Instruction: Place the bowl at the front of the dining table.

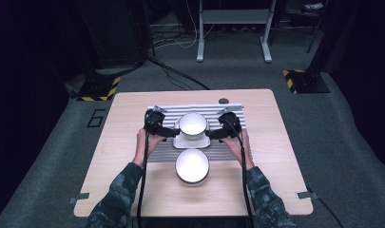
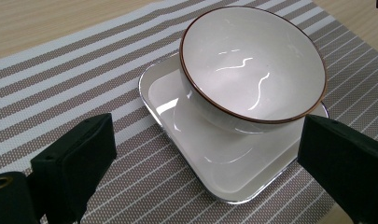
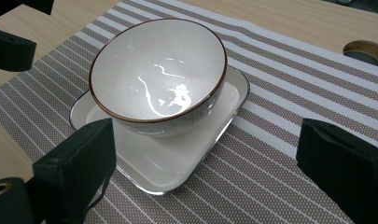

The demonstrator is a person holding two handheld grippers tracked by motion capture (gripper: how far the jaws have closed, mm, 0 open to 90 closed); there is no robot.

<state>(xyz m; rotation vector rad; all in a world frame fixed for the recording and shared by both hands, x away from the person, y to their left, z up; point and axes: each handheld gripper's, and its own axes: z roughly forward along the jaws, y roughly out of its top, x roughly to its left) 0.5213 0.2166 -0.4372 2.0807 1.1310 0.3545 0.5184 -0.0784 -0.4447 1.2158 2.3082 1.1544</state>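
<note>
The bowl (image 2: 252, 70) in the middle of the frame is looking like shiny, smooth china, with light gleaming off it. The square plate (image 2: 214, 163) under it is shining the same way. The striped mat (image 2: 60, 88) is looking like rough, dull woven cloth. The table (image 2: 46, 23) at the upper left is showing smooth, pale wood.

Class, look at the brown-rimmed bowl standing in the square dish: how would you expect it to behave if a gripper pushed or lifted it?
The bowl looks glazed, with bright reflections, so it is probably slippery between pads. It appears rigid, likely ceramic, so fragile if dropped. It rests on a narrow base in the equally glossy dish, so a sideways push would likely slide it, perhaps tip it.
</note>
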